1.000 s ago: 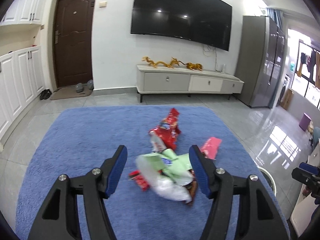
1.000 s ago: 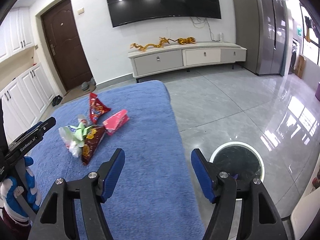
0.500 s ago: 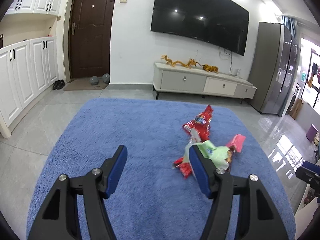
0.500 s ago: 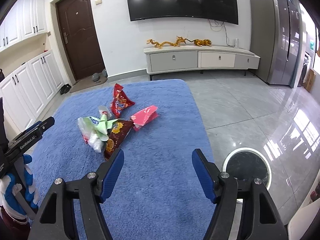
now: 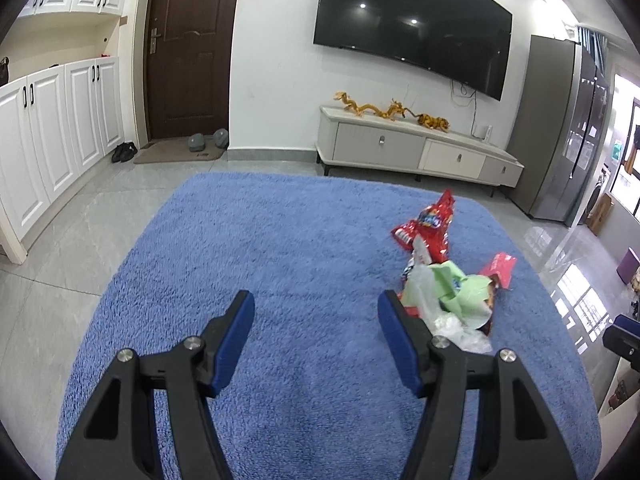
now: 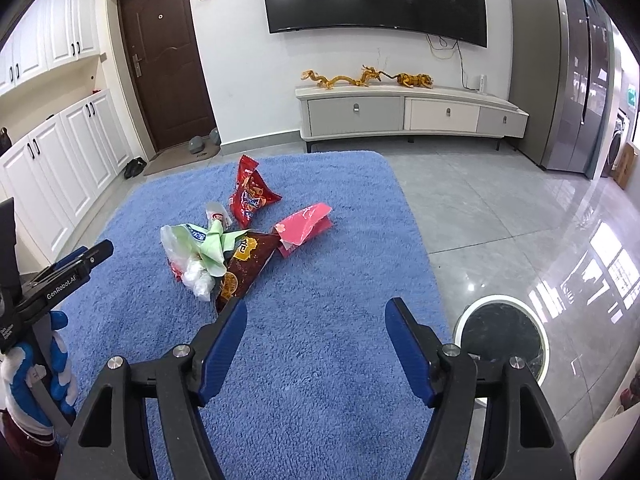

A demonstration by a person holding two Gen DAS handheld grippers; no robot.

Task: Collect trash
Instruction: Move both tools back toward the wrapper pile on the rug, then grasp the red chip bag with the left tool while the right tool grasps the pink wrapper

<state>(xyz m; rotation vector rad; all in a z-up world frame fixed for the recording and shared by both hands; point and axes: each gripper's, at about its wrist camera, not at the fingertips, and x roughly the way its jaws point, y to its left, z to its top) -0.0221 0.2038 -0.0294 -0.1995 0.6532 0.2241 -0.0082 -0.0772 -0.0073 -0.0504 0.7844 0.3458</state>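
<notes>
My left hand-held gripper (image 5: 316,310) gapes wide over the blue rug (image 5: 260,240), nothing between its jaws. My right hand-held gripper (image 6: 316,320) is spread and empty too. The trash pile (image 6: 224,248) of wrappers lies on the rug ahead, with the round bin (image 6: 502,340) on the tiled floor to my right.

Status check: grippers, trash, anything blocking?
Left gripper and right gripper open, empty. Crumpled snack wrappers and plastic bags piled on blue rug. Round black-lined bin right, path clear.
</notes>
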